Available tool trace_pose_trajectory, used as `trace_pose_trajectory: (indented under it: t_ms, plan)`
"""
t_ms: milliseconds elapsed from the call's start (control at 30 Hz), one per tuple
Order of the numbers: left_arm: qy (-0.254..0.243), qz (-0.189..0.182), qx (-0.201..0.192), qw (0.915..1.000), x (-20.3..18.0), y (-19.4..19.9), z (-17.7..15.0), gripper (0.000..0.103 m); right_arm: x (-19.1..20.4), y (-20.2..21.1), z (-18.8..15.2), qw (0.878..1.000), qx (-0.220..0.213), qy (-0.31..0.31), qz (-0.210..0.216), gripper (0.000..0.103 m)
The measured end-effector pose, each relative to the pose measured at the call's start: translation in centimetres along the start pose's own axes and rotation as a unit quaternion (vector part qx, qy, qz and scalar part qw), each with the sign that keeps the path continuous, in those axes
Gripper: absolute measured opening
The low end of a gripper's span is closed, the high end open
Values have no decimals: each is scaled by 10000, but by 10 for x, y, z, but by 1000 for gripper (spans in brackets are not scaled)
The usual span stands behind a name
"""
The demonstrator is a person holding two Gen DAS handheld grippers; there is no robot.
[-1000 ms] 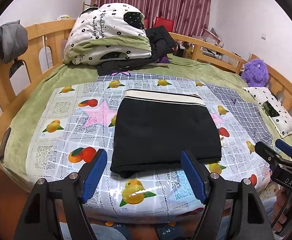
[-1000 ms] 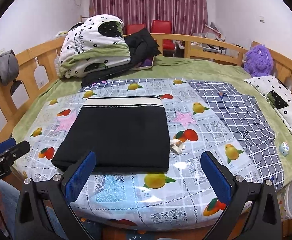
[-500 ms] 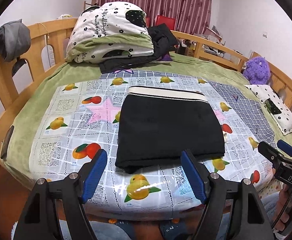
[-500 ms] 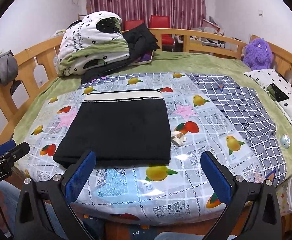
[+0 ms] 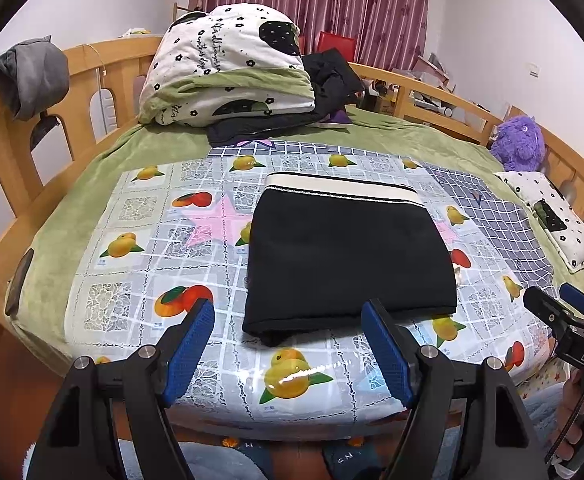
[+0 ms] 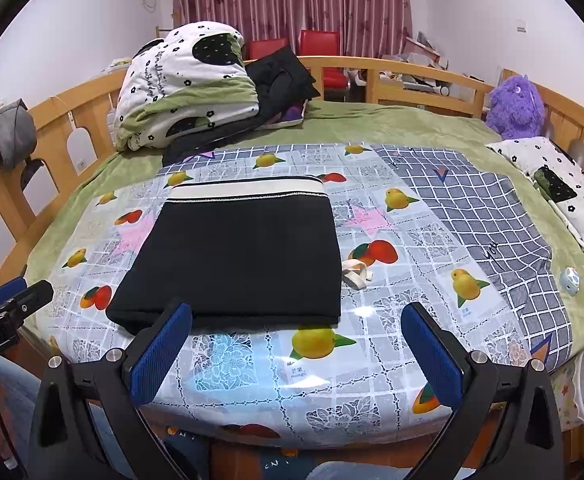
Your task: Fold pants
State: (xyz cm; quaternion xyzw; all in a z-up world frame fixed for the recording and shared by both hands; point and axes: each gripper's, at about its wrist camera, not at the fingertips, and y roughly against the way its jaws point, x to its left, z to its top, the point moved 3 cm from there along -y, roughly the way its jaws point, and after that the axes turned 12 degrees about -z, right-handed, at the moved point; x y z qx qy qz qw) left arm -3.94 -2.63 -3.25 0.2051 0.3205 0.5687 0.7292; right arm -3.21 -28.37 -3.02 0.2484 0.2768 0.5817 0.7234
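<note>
Bed covered by fruit-print sheet (image 5: 140,304); black folded pants (image 5: 343,252) laid flat at its middle, just beyond both tools. Left gripper (image 5: 288,354) and right gripper (image 6: 297,354) held spread apart, empty, near edge.

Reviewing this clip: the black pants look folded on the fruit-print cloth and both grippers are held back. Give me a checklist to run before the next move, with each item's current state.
1. Left gripper open and empty: ok, nothing between its blue pads.
2. Right gripper open and empty: ok.
3. Black pants folded into a compact rectangle, white waistband at the far edge: ok.
4. Pants lie fully on the fruit-print cloth: ok.
5. Loose ends tucked: not ok, a cream drawstring sticks out at the pants' right edge.
6. Layers underneath aligned: cannot tell, hidden by the top layer.
</note>
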Motion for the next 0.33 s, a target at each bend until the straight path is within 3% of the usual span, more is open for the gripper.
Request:
trace_pose_trajectory:
  t_ms: [333]
  plan:
    - [-49, 24, -41, 10000, 2, 2, 0, 74, 1, -2, 0, 10000, 10, 23, -12, 103]
